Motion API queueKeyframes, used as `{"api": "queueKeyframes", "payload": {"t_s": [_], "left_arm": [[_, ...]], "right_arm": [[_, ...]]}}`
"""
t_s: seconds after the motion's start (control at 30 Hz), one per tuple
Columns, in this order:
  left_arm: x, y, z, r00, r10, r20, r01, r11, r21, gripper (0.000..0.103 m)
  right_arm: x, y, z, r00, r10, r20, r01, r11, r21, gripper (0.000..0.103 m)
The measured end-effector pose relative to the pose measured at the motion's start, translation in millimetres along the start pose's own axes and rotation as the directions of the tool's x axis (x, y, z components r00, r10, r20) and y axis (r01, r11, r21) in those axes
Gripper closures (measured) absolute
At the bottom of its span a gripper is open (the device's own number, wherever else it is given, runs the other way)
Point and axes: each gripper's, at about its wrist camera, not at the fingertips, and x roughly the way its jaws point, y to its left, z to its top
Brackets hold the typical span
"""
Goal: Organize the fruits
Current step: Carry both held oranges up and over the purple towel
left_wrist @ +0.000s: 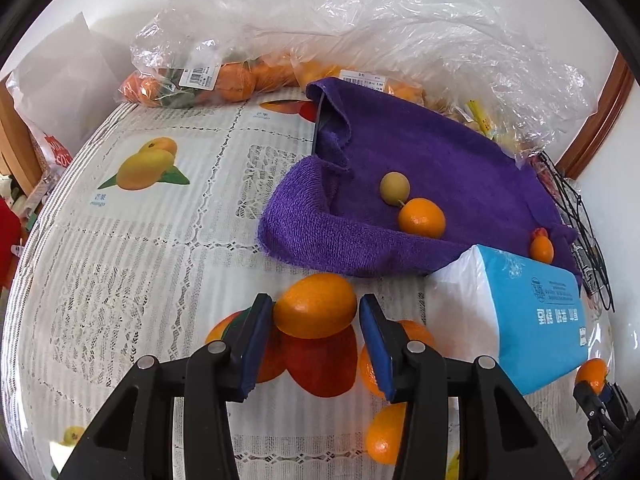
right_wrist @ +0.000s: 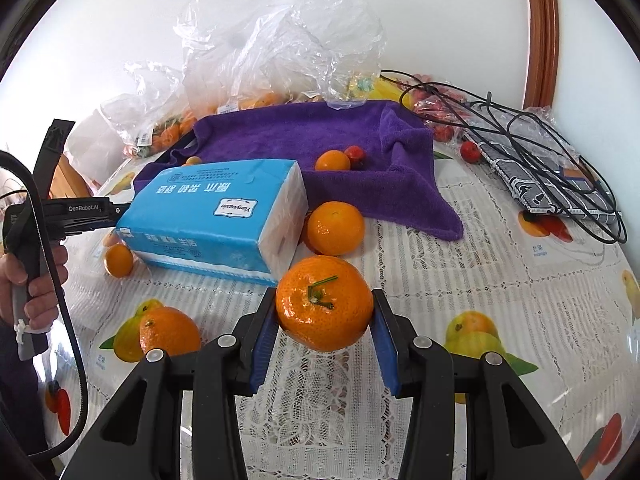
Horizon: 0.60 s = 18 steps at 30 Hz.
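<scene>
1. My left tongs (left_wrist: 316, 312) are spread apart around a small oval orange fruit (left_wrist: 315, 306) that lies on the table (left_wrist: 132, 264). Its left end touches my left pad; a gap shows between its right end and the other pad, so nothing is clamped.
2. That oval fruit has its long axis running side to side across my tongs, tilted slightly up to the right, so its ends point at the two pads.
3. My right tongs (right_wrist: 325, 312) are clamped on a mandarin (right_wrist: 324, 303), both blue pads pressed against its sides. It looks raised just above the table's lace cloth.
4. The mandarin is nearly round, squat rather than long, and its green stem end faces the camera, back toward me, tipped a little upward.
5. Ahead of my left tongs lies a purple towel (left_wrist: 420, 168), rumpled, carrying a yellowish round fruit (left_wrist: 395, 187) touching an orange one (left_wrist: 421, 218), with a smaller orange fruit (left_wrist: 542, 249) near its right edge.
6. A blue tissue pack (right_wrist: 212, 216) lies on the table between my two tongs, its long side running left to right in the right wrist view.
7. Another mandarin (right_wrist: 335, 228) sits just beside the pack's white end, and one more (right_wrist: 170, 330) rests left of my right tongs.
8. Clear plastic bags (left_wrist: 240, 32) of fruit are heaped behind the towel.
</scene>
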Motion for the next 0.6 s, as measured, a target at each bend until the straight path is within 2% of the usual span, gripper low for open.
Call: {"api": "queueKeyframes", "payload": {"t_s": [0.33, 0.6], "left_arm": [[-4, 0, 0, 0.999, -0.004, 0.036, 0.004, 1.0, 0.006, 0.063], [-35, 0, -12, 0.997, -0.018, 0.072, 0.017, 1.0, 0.02, 0.063]], "right_arm": [[14, -3, 4, 1.0, 0.007, -0.001, -0.007, 1.0, 0.014, 0.059], [-6, 4, 2, 0.999, -0.004, 0.033, 0.004, 1.0, 0.005, 0.059]]}}
